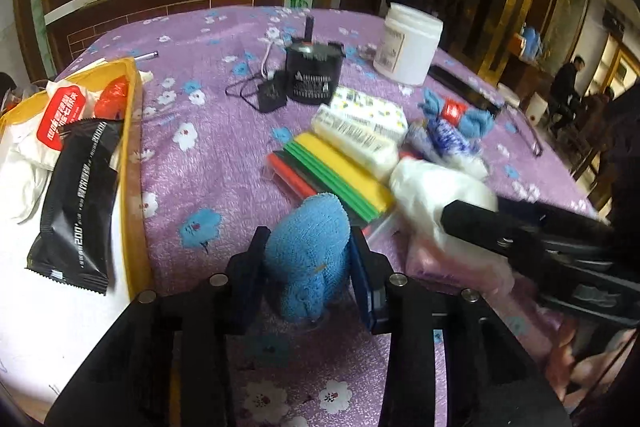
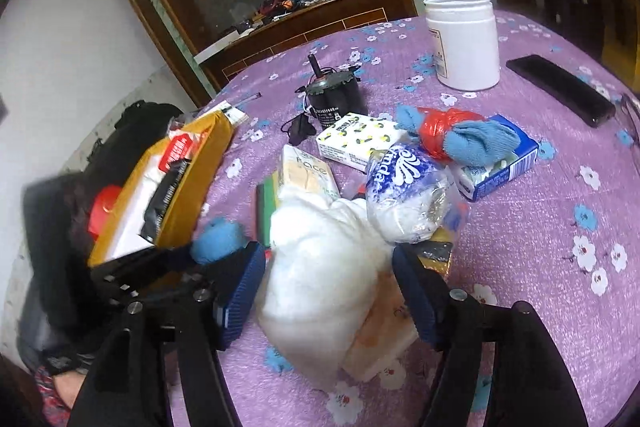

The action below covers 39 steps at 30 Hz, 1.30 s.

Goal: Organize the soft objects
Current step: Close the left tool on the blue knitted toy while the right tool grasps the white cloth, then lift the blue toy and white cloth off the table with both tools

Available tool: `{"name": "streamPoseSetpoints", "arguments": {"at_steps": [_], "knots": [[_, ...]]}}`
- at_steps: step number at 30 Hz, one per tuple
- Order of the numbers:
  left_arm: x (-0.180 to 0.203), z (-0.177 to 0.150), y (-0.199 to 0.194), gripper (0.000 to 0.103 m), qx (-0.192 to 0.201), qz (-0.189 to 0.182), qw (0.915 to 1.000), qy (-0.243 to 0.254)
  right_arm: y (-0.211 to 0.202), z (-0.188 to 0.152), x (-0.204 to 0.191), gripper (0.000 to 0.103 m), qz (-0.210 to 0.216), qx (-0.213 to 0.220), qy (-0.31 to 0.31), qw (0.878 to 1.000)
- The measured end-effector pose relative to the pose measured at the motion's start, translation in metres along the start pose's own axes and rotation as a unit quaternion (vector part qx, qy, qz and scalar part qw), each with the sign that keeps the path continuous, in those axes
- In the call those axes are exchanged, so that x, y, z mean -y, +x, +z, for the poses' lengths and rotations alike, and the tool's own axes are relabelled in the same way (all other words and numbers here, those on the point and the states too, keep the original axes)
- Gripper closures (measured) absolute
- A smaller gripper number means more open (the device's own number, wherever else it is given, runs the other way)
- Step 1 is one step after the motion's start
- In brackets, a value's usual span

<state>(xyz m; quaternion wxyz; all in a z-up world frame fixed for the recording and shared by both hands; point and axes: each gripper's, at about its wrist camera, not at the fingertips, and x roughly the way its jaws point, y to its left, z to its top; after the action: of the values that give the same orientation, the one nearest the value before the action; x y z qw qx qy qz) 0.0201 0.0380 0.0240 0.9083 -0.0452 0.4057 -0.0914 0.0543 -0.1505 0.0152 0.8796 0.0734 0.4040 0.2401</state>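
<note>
Left gripper (image 1: pixel 306 259) pinches the blue towel roll (image 1: pixel 306 251); right gripper (image 2: pixel 328 291) straddles the white bag (image 2: pixel 320 267), pads apparently clear; yellow bin (image 1: pixel 134 163) at nine o'clock looks next

cloth (image 1: pixel 306 259) blue | tablecloth (image 1: pixel 224 163) purple, floral | box (image 1: pixel 134 163) yellow

Two blue towels: one near (image 1: pixel 306 259), one red-banded (image 2: pixel 476 143). Three tissue packs (image 2: pixel 352 141) (image 2: pixel 306 173) (image 2: pixel 496 171). One white jar (image 2: pixel 464 41), one yellow bin (image 1: pixel 134 147).
</note>
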Motion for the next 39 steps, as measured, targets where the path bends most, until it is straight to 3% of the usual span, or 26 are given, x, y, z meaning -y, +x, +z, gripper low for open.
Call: {"name": "streamPoseSetpoints", "arguments": {"at_steps": [1, 2, 3, 7, 10, 16, 28, 39], "knots": [[-0.001, 0.001, -0.003, 0.068, 0.007, -0.006, 0.9999, -0.005, 0.001, 0.0, 0.0, 0.079, -0.003, 0.004, -0.003, 1.0], [-0.002, 0.003, -0.007, 0.068, 0.021, -0.015, 0.9996, -0.012, 0.0, 0.0, 0.001, 0.087, 0.002, 0.006, -0.001, 1.0], [-0.002, 0.004, -0.011, 0.068, 0.031, -0.02, 0.9992, -0.015, -0.002, 0.001, 0.003, 0.088, 0.01, 0.011, 0.004, 1.0], [0.001, 0.01, -0.02, 0.068, 0.064, -0.034, 0.9972, -0.018, -0.021, 0.005, 0.007, 0.089, 0.033, 0.062, 0.015, 0.997], [0.005, 0.012, -0.028, 0.068, 0.096, -0.044, 0.9942, -0.017, -0.03, 0.006, 0.005, 0.089, 0.026, 0.091, 0.011, 0.995], [0.01, 0.01, -0.054, 0.068, 0.181, -0.05, 0.9822, 0.006, -0.053, 0.009, 0.006, 0.089, 0.027, 0.151, 0.013, 0.988], [0.013, 0.01, -0.037, 0.068, 0.148, -0.045, 0.9879, 0.016, -0.042, 0.007, -0.003, 0.088, 0.036, 0.126, -0.002, 0.991], [0.012, 0.007, -0.038, 0.068, 0.147, -0.041, 0.9882, 0.014, -0.043, 0.005, -0.006, 0.088, 0.043, 0.124, -0.003, 0.991]]}}
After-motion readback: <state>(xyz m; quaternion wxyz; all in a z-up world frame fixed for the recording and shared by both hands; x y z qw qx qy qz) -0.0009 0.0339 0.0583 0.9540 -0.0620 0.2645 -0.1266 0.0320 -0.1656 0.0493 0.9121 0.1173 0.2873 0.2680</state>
